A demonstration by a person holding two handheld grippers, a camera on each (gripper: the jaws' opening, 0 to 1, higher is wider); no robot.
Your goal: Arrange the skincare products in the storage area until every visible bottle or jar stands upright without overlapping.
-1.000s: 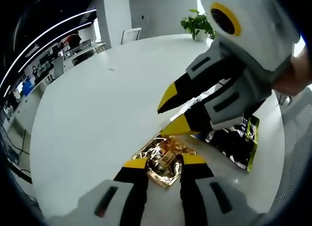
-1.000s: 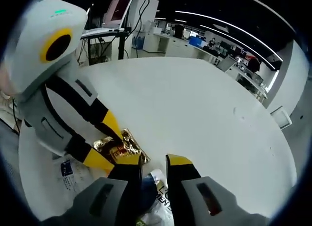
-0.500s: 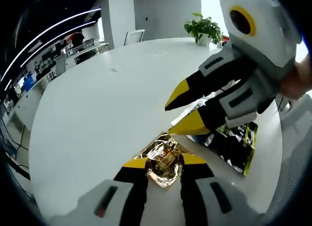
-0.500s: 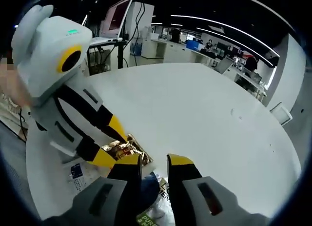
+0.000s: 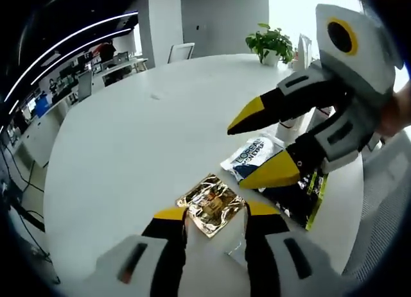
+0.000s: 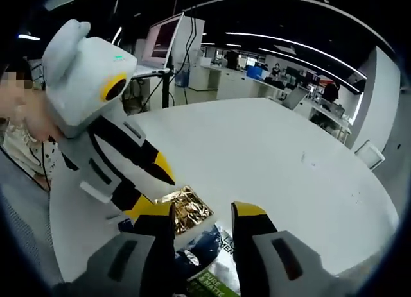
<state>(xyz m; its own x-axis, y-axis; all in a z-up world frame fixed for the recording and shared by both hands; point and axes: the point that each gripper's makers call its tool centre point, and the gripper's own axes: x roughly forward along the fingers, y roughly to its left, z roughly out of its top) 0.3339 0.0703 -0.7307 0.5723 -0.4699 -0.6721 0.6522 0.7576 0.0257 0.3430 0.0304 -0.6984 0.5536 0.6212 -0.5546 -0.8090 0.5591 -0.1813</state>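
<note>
A crumpled gold foil sachet (image 5: 212,204) lies flat on the round white table (image 5: 128,136), just ahead of my left gripper (image 5: 215,213), whose jaws stand open with nothing between them. My right gripper (image 5: 237,154) comes in from the right, open, hovering above a blue-and-white sachet (image 5: 252,152) and a black-and-green sachet (image 5: 298,195). In the right gripper view, the gold sachet (image 6: 186,207) sits just beyond my right gripper (image 6: 202,210), the blue sachet (image 6: 205,242) lies between the jaws lower down, and the left gripper (image 6: 154,189) reaches in open beside the gold one.
A potted plant (image 5: 270,37) and a white chair (image 5: 180,51) stand at the table's far side. Wide bare tabletop (image 6: 257,143) stretches beyond the sachets. A person's clothed body (image 6: 26,156) is at the left. Office desks and monitors fill the background.
Both grippers have lifted and drawn back from the sachets. The gold sachet, earlier between the left jaws' tips, now lies free in front of them. The right gripper has moved off to the right.
</note>
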